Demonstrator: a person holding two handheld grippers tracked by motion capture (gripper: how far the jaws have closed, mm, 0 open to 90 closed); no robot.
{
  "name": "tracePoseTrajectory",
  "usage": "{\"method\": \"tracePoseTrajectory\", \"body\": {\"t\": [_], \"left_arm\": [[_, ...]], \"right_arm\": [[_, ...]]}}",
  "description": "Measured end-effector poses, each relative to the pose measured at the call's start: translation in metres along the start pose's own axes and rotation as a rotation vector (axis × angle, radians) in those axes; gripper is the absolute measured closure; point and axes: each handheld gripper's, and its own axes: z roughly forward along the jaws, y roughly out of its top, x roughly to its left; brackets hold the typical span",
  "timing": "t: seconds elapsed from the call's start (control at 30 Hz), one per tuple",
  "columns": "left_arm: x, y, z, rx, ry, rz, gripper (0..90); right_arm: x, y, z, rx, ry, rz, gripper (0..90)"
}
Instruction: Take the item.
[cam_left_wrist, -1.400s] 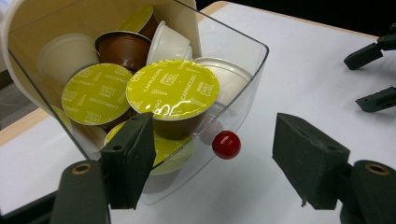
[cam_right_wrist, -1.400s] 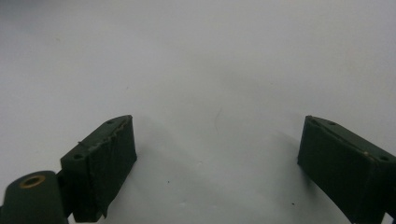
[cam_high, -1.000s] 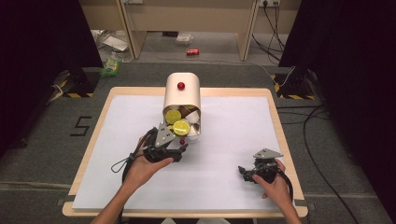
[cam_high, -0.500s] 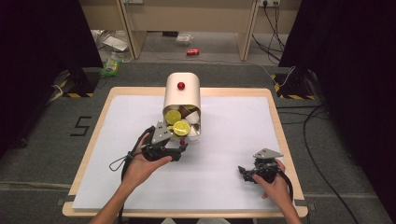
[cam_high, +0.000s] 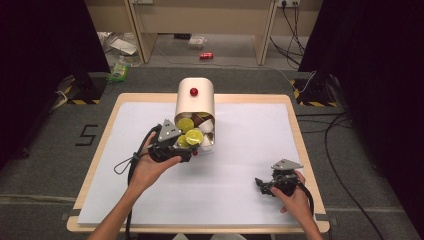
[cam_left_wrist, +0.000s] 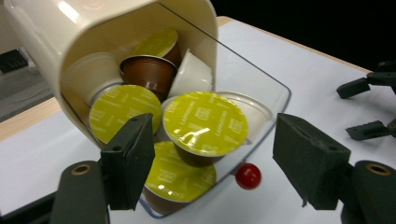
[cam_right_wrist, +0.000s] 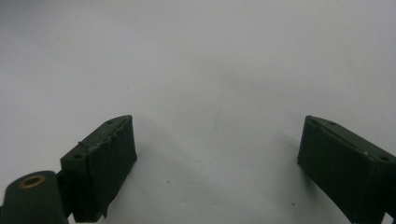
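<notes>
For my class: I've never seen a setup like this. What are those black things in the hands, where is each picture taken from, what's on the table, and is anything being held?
A person sits at a table with a hand-held two-jaw tool in each hand. The high view looks down from above; the other two pictures come from small cameras riding on each tool.

The left tool is open and points at a cream container lying on its side, its clear lid down on the white table cover. Coffee capsules spill from it, several with yellow-green foil tops. A small red knob sits on the lid.

The right tool rests open over bare table cover. Neither tool holds anything.
</notes>
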Motion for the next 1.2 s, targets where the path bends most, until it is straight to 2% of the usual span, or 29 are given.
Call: {"method": "tracePoseTrajectory", "body": {"t": [0.2,0.43,0.57,0.63,1.2], "left_arm": [[0.007,0.006,0.008,0.021,0.016,-0.001,30.3],[0.006,0.008,0.019,0.049,-0.001,-0.006,30.6],[0.005,0.008,0.025,0.083,-0.001,0.007,30.6],[0.009,0.007,0.029,0.099,0.002,-0.005,30.9],[0.014,0.003,0.036,0.127,-0.018,-0.015,41.9]], "right_arm": [[0.0,0.0,0.0,0.0,0.0,0.0,11.7],[0.0,0.0,0.0,0.0,0.0,0.0,11.7],[0.0,0.0,0.0,0.0,0.0,0.0,11.7],[0.0,0.0,0.0,0.0,0.0,0.0,11.7],[0.0,0.0,0.0,0.0,0.0,-0.001,11.7]]}}
